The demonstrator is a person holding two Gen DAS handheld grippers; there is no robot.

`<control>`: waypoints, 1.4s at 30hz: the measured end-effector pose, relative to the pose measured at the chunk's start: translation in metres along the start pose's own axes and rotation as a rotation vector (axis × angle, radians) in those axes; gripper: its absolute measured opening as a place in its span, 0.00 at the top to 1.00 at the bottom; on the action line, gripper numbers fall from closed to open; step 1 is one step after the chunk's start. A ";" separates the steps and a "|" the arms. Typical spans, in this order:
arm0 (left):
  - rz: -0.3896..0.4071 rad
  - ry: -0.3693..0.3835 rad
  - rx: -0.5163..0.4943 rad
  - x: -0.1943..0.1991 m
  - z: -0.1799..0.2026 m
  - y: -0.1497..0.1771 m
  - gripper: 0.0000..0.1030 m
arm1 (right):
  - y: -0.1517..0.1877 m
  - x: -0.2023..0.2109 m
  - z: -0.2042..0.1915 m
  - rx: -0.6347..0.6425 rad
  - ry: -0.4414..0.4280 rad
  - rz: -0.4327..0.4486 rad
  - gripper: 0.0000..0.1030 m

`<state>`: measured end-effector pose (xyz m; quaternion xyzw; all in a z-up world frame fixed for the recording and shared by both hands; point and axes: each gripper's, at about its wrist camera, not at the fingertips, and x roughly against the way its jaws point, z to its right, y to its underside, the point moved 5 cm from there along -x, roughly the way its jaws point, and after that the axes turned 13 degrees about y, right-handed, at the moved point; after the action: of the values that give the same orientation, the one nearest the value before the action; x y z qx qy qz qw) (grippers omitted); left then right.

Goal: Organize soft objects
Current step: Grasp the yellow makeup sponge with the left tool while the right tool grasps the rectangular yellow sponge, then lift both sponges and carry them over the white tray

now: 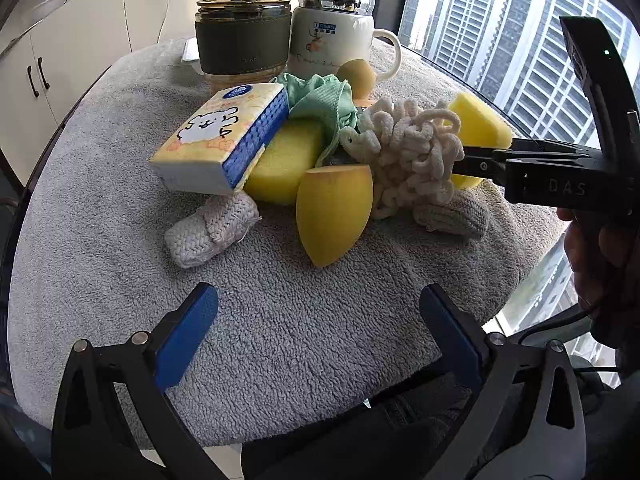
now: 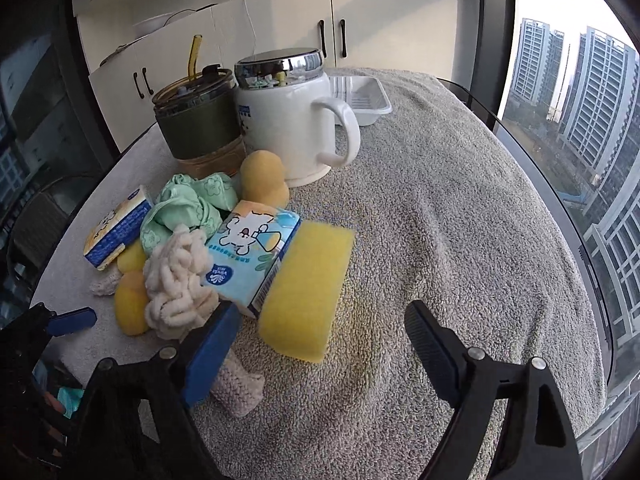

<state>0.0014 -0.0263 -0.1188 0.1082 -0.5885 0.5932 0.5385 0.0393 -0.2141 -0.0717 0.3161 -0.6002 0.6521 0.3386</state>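
Both claws gape empty over the heap of soft things on the towel-covered worktop (image 2: 460, 240); right claw (image 2: 316, 344) best settles squarely astride the yellow sponge (image 2: 306, 288) beside the blue tissue pack (image 2: 252, 252) before squeezing; left claw (image 1: 320, 320) waits clear.

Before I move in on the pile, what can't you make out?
- Blue tissue pack: hidden in left wrist view behind the rope bundle.
- White tray: only a corner shows in left wrist view, behind the tumbler.
- Mug contents: lid covers them.
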 end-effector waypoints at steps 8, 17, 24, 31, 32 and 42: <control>-0.014 0.027 0.001 -0.008 0.005 -0.017 0.16 | -0.001 -0.011 0.005 -0.027 -0.075 -0.002 0.53; -0.023 0.008 0.001 -0.015 0.011 -0.023 0.29 | -0.005 -0.009 0.009 -0.013 -0.132 0.066 0.76; -0.017 0.010 0.036 -0.019 0.001 -0.030 0.30 | -0.003 -0.012 0.021 -0.025 -0.135 0.065 0.76; -0.001 0.032 0.065 -0.018 -0.007 -0.034 0.42 | -0.003 -0.014 0.016 0.000 -0.125 0.064 0.76; 0.000 0.027 0.067 -0.017 -0.008 -0.034 0.46 | -0.004 -0.015 0.016 0.001 -0.122 0.063 0.76; 0.007 -0.016 0.045 -0.009 -0.011 -0.033 0.68 | -0.002 -0.013 0.017 0.009 -0.080 0.073 0.76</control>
<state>0.0359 -0.0310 -0.1102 0.1230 -0.5798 0.6073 0.5290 0.0486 -0.2314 -0.0796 0.3213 -0.6215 0.6534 0.2890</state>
